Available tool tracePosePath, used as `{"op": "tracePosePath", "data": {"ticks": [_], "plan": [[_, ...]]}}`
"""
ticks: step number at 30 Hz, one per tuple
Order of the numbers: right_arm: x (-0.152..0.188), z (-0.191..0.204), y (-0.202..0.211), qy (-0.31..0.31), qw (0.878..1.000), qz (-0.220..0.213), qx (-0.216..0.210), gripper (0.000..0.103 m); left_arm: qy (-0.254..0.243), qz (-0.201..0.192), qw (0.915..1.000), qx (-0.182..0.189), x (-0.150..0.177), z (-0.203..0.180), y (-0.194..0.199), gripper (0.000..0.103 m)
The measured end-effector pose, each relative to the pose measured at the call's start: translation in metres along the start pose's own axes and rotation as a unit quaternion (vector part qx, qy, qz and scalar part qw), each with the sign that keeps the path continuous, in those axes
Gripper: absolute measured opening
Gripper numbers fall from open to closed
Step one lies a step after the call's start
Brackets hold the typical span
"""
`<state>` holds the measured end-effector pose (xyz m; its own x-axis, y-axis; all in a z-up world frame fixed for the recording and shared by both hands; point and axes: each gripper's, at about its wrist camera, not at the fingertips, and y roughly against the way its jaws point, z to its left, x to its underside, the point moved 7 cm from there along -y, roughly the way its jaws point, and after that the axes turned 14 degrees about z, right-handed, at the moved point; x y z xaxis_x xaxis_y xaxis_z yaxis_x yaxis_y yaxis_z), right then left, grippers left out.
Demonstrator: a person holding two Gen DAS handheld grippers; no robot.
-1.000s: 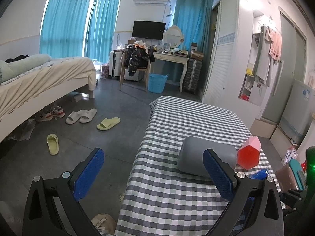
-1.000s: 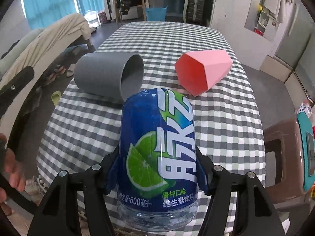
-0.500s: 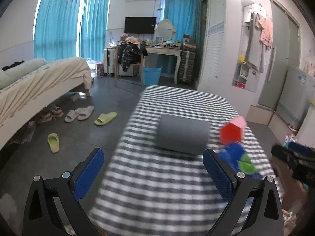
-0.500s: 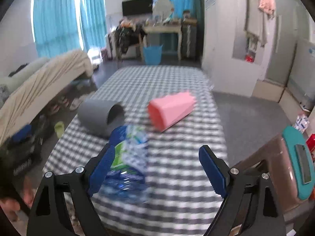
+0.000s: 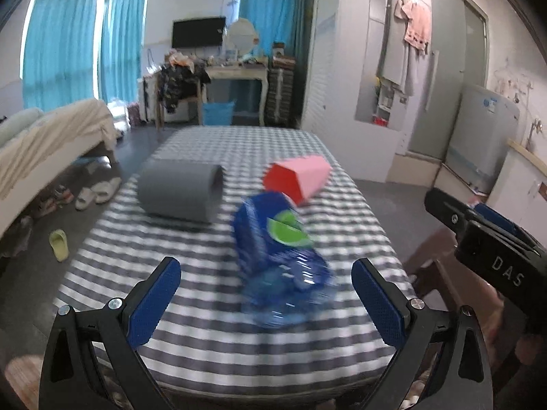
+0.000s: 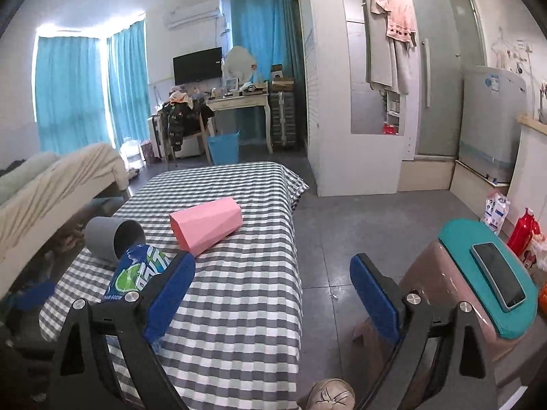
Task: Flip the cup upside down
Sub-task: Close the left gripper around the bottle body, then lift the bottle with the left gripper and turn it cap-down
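Observation:
A blue lime-label bottle cup (image 5: 277,256) stands on the checked table (image 5: 239,341), blurred, in front of my open left gripper (image 5: 266,295) and not between its fingers. Behind it a grey cup (image 5: 181,191) and a pink faceted cup (image 5: 301,177) lie on their sides. My right gripper (image 6: 271,275) is open and empty, drawn back off the table's right edge. In the right wrist view the blue bottle cup (image 6: 140,270) sits just left of the left finger, with the grey cup (image 6: 112,239) and the pink cup (image 6: 205,223) beyond. The right gripper's body (image 5: 478,235) shows at the right.
A brown stool with a teal top (image 6: 478,311) carrying a phone (image 6: 497,275) stands right of the table (image 6: 246,307). A red bottle (image 6: 523,235) is on the floor beyond it. A bed (image 5: 51,143) and slippers (image 5: 99,191) lie to the left.
My right gripper opened, let go of the blue bottle cup and pulled back to the right. My left gripper swung right and now faces the bottle cup on the table.

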<state>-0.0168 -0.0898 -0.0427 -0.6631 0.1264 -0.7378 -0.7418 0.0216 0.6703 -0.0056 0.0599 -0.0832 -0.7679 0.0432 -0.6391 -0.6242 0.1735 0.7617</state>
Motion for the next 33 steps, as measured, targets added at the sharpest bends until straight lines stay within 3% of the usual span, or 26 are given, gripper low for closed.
{"op": "tracePosePath", "data": {"ticks": [11,12,14,16,18,19,33], "plan": [[0.008,-0.006,-0.003,0.001,1.000,0.007,-0.018,0.092,0.002,0.028,0.9995,-0.014,0.017,-0.011,-0.037,0.101],[0.008,-0.006,-0.003,0.002,1.000,0.008,-0.019,0.092,-0.001,0.032,0.9994,-0.014,0.019,-0.011,-0.040,0.100],[0.009,-0.004,-0.005,0.004,1.000,0.012,-0.022,0.092,-0.013,0.040,0.9989,-0.020,0.023,-0.015,-0.047,0.086],[0.010,-0.002,-0.007,0.007,1.000,0.014,-0.025,0.092,-0.016,0.046,0.9986,-0.021,0.025,-0.013,-0.050,0.085],[0.011,-0.001,-0.009,0.010,1.000,0.017,-0.023,0.092,-0.011,0.044,0.9989,-0.014,0.026,-0.010,-0.050,0.083],[0.012,0.000,-0.010,0.012,1.000,0.017,-0.021,0.092,-0.011,0.043,0.9990,-0.011,0.025,-0.010,-0.049,0.076],[0.020,0.009,-0.022,0.025,0.999,0.035,-0.011,0.092,-0.018,0.001,0.9998,-0.010,0.003,0.006,-0.010,0.075]]}}
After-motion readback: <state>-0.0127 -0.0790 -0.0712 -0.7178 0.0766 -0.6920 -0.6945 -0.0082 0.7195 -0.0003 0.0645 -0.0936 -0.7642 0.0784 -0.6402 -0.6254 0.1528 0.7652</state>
